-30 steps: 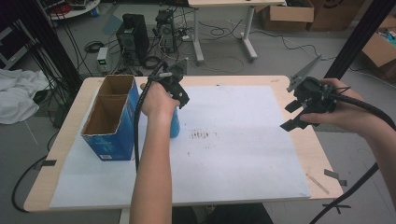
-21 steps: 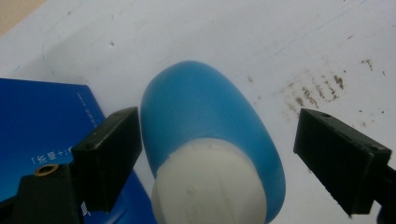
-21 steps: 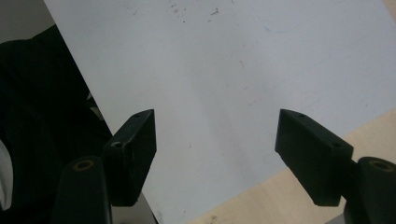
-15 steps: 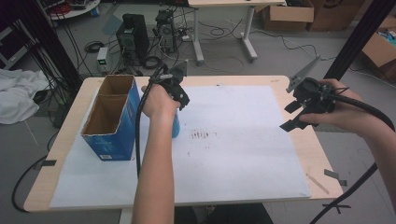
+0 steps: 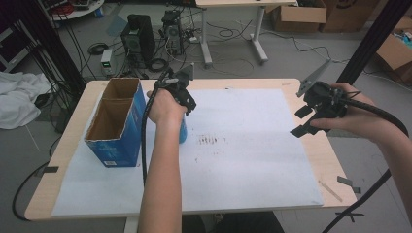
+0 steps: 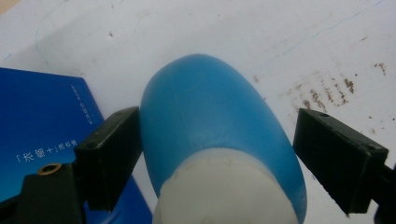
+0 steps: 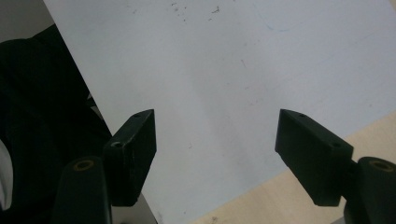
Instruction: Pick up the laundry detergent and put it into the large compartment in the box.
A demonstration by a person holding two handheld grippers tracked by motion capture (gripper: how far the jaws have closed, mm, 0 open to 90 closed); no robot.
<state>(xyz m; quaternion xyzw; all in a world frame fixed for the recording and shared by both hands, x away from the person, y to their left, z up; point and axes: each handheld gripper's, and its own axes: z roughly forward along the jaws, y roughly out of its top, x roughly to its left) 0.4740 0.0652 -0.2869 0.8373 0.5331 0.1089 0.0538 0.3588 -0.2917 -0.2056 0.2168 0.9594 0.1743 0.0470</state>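
**Blue bottle next to the box: how's it going to handle?**

So the left tool (image 6: 212,154) is down over a blue bottle (image 6: 215,126) with a whitish top. It stands upright on the white sheet (image 5: 252,160) covering the counter (image 5: 311,85), right beside the blue cardboard box (image 5: 116,126). Jaws are wide and have just been closing in a bit. One pad (image 6: 114,154) sits right against the bottle's side, while the other is clearly apart from it, so I wouldn't call that a grip yet.

My guess is it's soft plastic, light, smooth and rounded, so it could squirm out or tip toward the box if only one pad pushes. I'd clamp across the wide body below the shoulder, not up on the pale cap, and squeeze gently since it looks like it would dent.

The right tool (image 7: 215,154) hangs over the sheet near the counter's edge, jaws wide apart, nothing in them.
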